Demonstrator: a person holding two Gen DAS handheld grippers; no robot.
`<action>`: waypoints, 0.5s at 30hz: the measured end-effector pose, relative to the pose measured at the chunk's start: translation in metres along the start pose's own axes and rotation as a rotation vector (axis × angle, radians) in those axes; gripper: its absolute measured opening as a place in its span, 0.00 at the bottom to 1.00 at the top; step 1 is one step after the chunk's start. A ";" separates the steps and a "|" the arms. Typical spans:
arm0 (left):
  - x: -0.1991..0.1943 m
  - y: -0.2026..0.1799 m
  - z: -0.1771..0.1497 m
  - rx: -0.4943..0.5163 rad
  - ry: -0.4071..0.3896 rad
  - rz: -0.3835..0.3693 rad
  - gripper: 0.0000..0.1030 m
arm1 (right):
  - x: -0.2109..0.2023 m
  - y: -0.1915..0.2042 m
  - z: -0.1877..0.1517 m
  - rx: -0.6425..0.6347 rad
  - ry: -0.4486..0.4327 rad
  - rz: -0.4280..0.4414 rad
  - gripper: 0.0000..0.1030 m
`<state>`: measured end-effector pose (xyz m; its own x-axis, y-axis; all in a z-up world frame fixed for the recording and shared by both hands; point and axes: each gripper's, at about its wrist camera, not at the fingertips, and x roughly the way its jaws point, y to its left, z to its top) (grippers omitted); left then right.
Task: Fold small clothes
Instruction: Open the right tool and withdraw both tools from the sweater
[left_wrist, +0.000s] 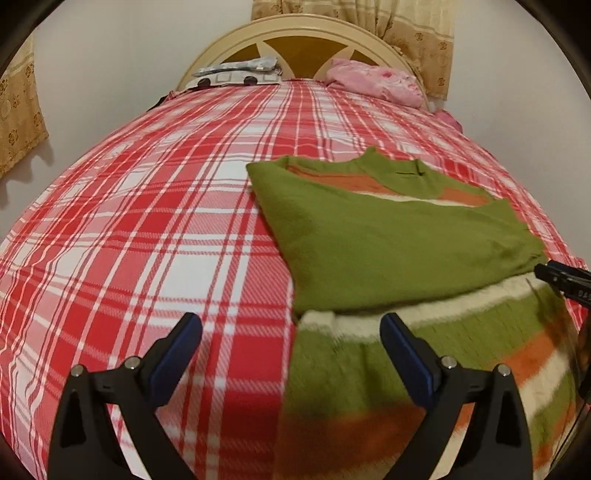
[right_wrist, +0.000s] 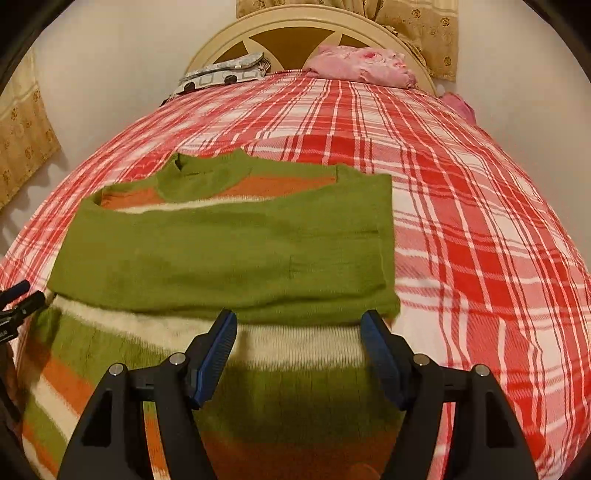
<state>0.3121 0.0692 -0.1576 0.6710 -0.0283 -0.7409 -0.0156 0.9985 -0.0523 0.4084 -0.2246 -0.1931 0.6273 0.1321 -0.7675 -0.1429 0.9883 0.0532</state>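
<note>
A small sweater (left_wrist: 388, 243) (right_wrist: 221, 251), green with orange and cream stripes, lies on the red plaid bed cover with its sleeves folded across the chest. My left gripper (left_wrist: 291, 328) is open and empty over the sweater's lower left edge. My right gripper (right_wrist: 299, 325) is open and empty over the striped lower body, near its right side. The right gripper's tip (left_wrist: 561, 277) shows at the right edge of the left wrist view. The left gripper's tip (right_wrist: 18, 295) shows at the left edge of the right wrist view.
The red and white plaid cover (left_wrist: 147, 229) (right_wrist: 480, 221) spans the bed. A pink bundle (left_wrist: 376, 81) (right_wrist: 365, 66) and a grey patterned pillow (left_wrist: 236, 74) (right_wrist: 221, 74) lie by the cream headboard (left_wrist: 295, 29). Curtains (left_wrist: 18, 110) hang at the left and behind.
</note>
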 end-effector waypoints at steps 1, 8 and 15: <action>-0.004 -0.002 -0.001 0.001 -0.005 -0.009 0.96 | -0.002 0.000 -0.003 0.004 0.000 0.002 0.68; -0.023 -0.014 -0.007 0.027 -0.031 -0.033 0.96 | -0.019 0.003 -0.020 0.008 -0.011 -0.001 0.68; -0.035 -0.017 -0.019 0.018 -0.035 -0.058 0.96 | -0.032 0.006 -0.035 0.013 -0.015 -0.002 0.68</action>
<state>0.2751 0.0528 -0.1432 0.6958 -0.0849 -0.7132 0.0374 0.9959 -0.0820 0.3610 -0.2260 -0.1905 0.6393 0.1315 -0.7576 -0.1319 0.9894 0.0604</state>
